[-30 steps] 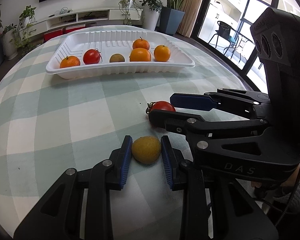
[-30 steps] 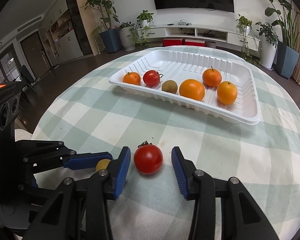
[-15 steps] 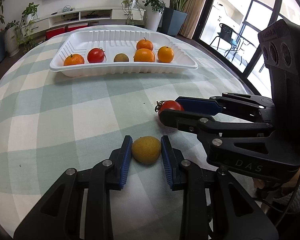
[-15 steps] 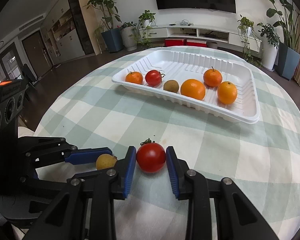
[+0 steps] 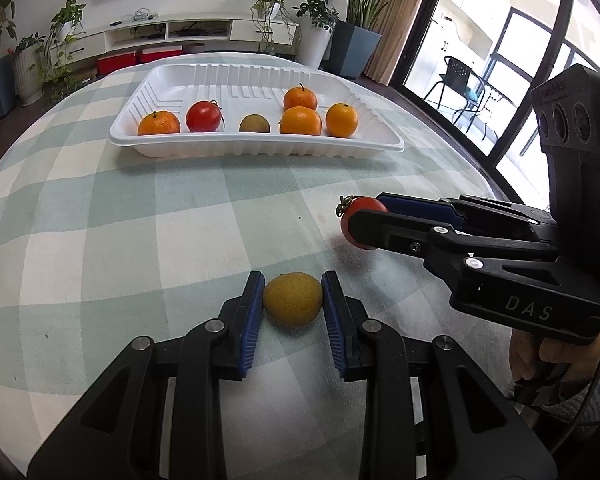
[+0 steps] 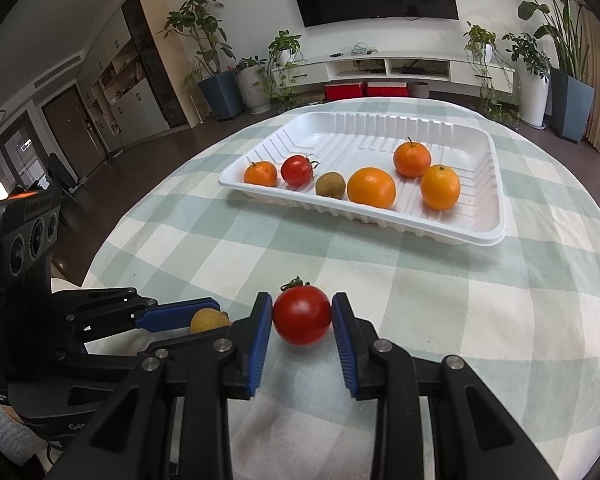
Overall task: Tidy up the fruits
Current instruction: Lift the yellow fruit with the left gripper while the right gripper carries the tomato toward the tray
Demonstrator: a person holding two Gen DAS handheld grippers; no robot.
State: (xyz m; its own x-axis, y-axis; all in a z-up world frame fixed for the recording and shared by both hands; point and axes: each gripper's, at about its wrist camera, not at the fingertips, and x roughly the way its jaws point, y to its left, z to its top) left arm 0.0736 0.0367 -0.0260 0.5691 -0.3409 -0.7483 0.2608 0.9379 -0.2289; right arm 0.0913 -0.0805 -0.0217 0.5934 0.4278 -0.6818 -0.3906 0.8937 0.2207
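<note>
My left gripper (image 5: 293, 298) is shut on a yellow-brown fruit (image 5: 293, 299), low over the checked tablecloth. My right gripper (image 6: 302, 320) is shut on a red tomato (image 6: 302, 314) and holds it a little above the cloth. In the left wrist view the right gripper (image 5: 366, 216) stands to the right with the tomato (image 5: 358, 222) at its tip. In the right wrist view the left gripper (image 6: 204, 316) is at the left with the yellow fruit (image 6: 209, 319). A white tray (image 5: 260, 146) lies farther back and holds several oranges, a tomato (image 5: 203, 116) and a brown fruit (image 5: 254, 124).
The round table with the green-and-white checked cloth (image 5: 100, 220) drops off at its edges left and right. Behind it are potted plants, a TV shelf (image 6: 384, 68) and a glass door at the right. The tray's back half (image 6: 380, 132) holds no fruit.
Both grippers closed from open onto their fruit. The right gripper has lifted the tomato slightly off the cloth, and both views have drawn a little nearer the tray.
</note>
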